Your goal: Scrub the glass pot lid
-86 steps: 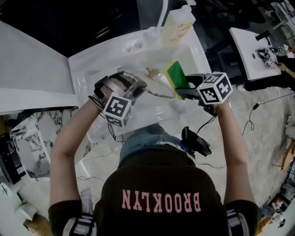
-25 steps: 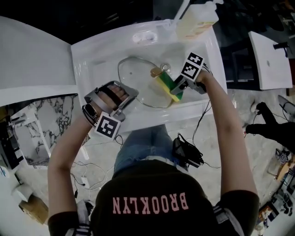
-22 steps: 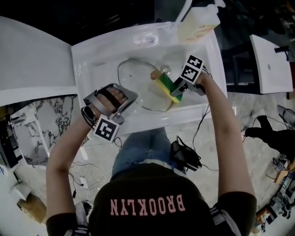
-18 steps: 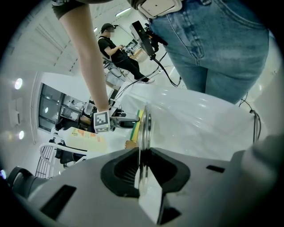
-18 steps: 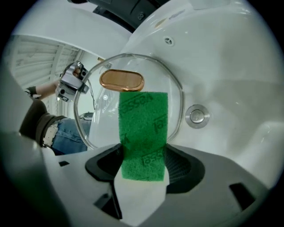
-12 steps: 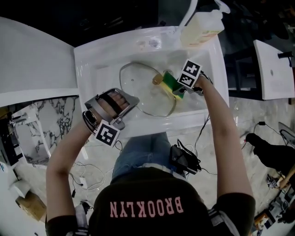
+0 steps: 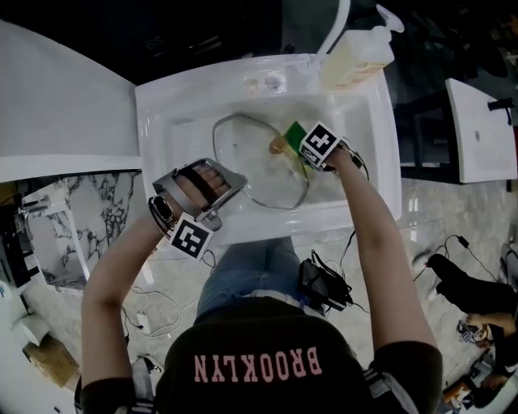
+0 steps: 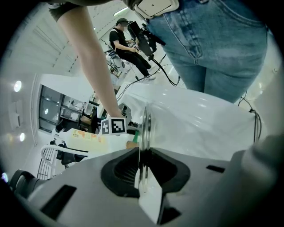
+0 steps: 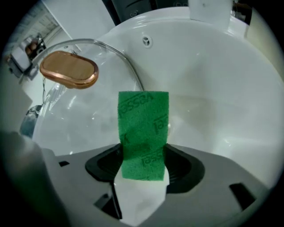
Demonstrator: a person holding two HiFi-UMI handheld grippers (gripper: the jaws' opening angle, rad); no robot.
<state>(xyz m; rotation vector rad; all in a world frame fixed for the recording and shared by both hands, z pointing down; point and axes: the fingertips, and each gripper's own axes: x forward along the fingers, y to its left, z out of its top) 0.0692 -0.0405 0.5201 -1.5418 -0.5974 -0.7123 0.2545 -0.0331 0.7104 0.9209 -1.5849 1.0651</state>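
Green scouring sponge is clamped between the jaws of the right claw, with its free end standing out toward the glass pot lid. In the head view the lid is inside the white sink, about in the middle of the basin. The left claw grips it at the rim, at about 8 o'clock on the lid. The left gripper view confirms this: the metal rim runs edge-on between the closed jaws of the left claw. I cannot tell if the far side of the lid rests on the basin floor.

The right claw comes in from 3 o'clock, and the sponge is at the lid just beside the copper-coloured knob. From these pictures I cannot say for sure that the sponge presses on the glass. A soap bottle stands at the 1 o'clock corner of the sink, next to the faucet.

In my judgement the scrubbing step itself is in hand: one claw steadies the lid, the other works the sponge near the knob. The next move probably calls for firm strokes across the glass away from the knob, while the left grip does not loosen. The wet rim could slip in the jaws if the sponge pushes too hard.
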